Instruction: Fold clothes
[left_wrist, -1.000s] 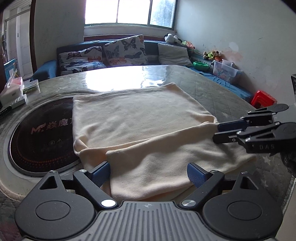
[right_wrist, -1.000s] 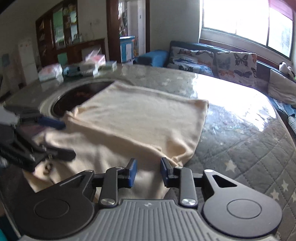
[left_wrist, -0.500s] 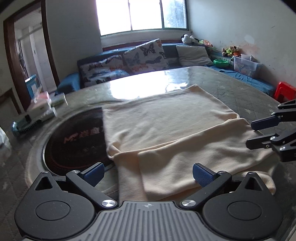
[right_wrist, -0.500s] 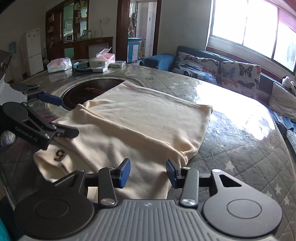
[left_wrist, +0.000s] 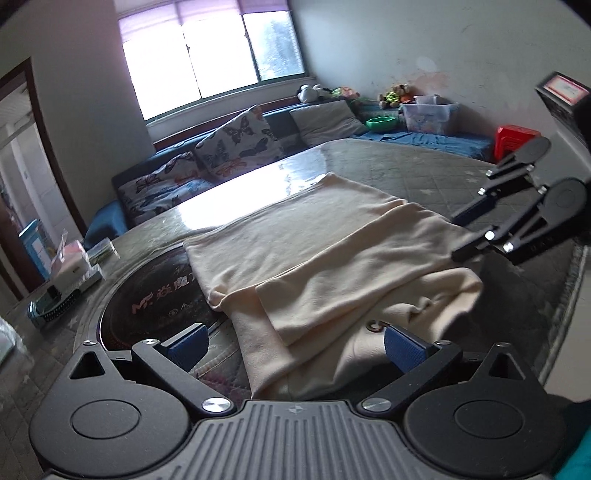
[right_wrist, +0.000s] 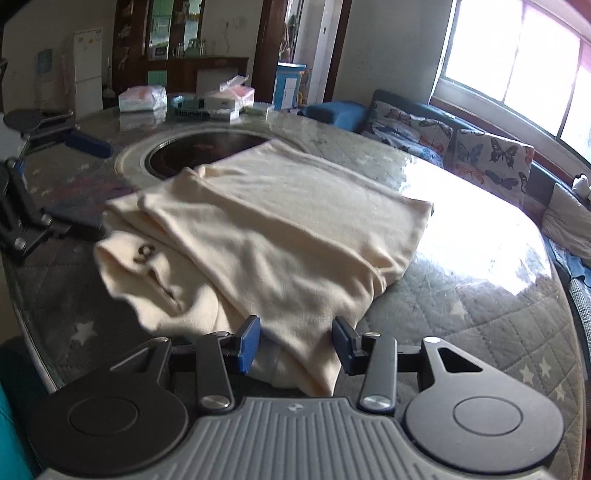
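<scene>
On the round table (right_wrist: 480, 306), near its front edge, lies the cream garment (right_wrist: 280, 221), partly folded with one flap laid over the rest. Its far left corner hangs over the dark glass hotplate (left_wrist: 147, 295) sunk into the table's middle, so part of that disc is covered. There's a small dark "9"-looking mark (right_wrist: 142, 253) on the bunched-up near end; can't really make out if it's a print or a tag. The nearest bit of the cloth disappears under both gripper bodies, so the near hem is cut off in both views.

Left gripper (left_wrist: 293, 341) hangs over the near end with its jaws spread wide, cloth below and between them but nothing pinched. Right gripper (right_wrist: 295, 341) sits at the garment's right near corner, jaws moderately apart with the folded edge running between them, pads not pressing on it as far as I can see. Tissue packs (right_wrist: 142, 98) sit at the far edge.
</scene>
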